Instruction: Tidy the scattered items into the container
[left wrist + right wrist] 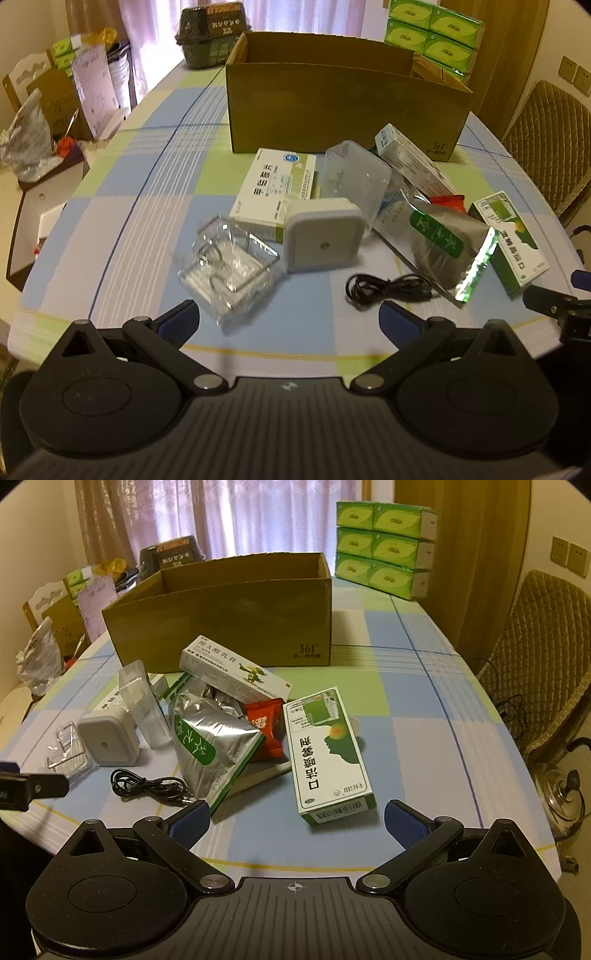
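Both grippers hover low over the near edge of the worktop [424, 709], jaws wide apart, nothing held. Left gripper [289, 320] faces the clear plastic packet [229, 266]; right gripper [297, 821] faces the green-and-white medicine box [328, 753].

Cardboard box [236, 620], the container, stands open at the far side of the clutter; its interior is not visible from either view. All items appear to be still on the worktop, in a loose pile just in front of it.

Risks, judged from the layout:
- Clear plastic packet: crinkled and slippery-looking; jaws may crush it or pinch only film, so it could slide out on the lift.
- Black cable [388, 290]: loose coil lying flat, touching the silver foil pouch [210, 746]. A grab could catch one loop and let the rest trail over neighbours.
- Silver foil pouch rests on other items, including the red sachet [267, 727]. Pulling it first would likely shift whatever is under it.
- White square device [323, 236] touches the white medicine carton [273, 188]; a wide approach may nudge both.
- Long white carton [236, 664] leans across the pile near the box wall; a bump may topple it.
- The two grippers are near each other; simultaneous reaches toward the centre could collide.
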{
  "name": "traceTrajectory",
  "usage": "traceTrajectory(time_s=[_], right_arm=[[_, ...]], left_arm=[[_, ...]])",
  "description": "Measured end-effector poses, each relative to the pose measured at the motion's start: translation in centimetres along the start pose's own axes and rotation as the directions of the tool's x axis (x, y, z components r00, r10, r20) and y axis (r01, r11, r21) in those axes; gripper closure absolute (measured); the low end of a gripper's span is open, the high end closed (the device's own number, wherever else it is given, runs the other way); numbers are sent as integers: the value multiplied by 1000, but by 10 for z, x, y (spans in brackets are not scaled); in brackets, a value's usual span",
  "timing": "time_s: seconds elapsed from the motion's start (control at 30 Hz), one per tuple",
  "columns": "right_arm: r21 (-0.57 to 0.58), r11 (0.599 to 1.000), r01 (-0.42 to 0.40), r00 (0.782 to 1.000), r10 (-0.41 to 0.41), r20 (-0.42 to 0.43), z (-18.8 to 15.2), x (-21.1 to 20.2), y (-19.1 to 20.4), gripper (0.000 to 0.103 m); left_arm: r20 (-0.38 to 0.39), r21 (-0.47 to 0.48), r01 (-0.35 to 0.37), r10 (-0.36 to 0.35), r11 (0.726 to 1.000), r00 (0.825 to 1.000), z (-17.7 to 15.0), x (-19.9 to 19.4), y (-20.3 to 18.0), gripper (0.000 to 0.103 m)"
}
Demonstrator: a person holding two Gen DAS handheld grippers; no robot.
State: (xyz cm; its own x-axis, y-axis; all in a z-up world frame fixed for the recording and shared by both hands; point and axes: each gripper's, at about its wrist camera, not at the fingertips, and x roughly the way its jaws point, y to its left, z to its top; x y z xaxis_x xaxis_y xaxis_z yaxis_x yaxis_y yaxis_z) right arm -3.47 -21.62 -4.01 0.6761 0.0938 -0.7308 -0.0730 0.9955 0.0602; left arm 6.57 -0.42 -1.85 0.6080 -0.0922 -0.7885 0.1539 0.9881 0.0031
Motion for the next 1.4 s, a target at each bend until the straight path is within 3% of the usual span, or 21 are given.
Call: traceTrajectory(time_s=[0.13,0.27,0.53,0.8,0.93,1.07,1.23,1.33,1.4], right_arm=[[-26,1000,-6,1000,6,3,3,7,0,0],[-30,999,-11,1000,11,-9,5,16,-1,0],[-79,997,-23,999,21,-28,8,29,9,0],[-126,992,-24,999,20,-32,9,38,20,0],[-195,975,-110,994,110,-9,11,35,32,0],[-315,930,-189,980,201,6,16,34,54,0],[-503,820,-273,951,307,-15,21,41,86,0],[-579,751,-318,941,323,-98,20,57,99,28],[-606,719,-340,936,324,-141,18,67,104,29]], left_arm=[[2,35,-27,27,999,1000,6,13,9,1],[9,166,-58,57,984,998,13,23,21,1],[-37,446,65,-54,893,998,17,50,34,5],[-74,486,145,-125,862,989,21,73,44,11],[-82,479,171,-150,861,985,24,79,46,23],[-77,460,173,-155,871,985,27,79,47,36],[-75,432,171,-154,885,985,24,71,49,41],[-76,414,181,-164,892,984,23,69,52,41],[-75,426,178,-161,887,984,23,70,52,40]])
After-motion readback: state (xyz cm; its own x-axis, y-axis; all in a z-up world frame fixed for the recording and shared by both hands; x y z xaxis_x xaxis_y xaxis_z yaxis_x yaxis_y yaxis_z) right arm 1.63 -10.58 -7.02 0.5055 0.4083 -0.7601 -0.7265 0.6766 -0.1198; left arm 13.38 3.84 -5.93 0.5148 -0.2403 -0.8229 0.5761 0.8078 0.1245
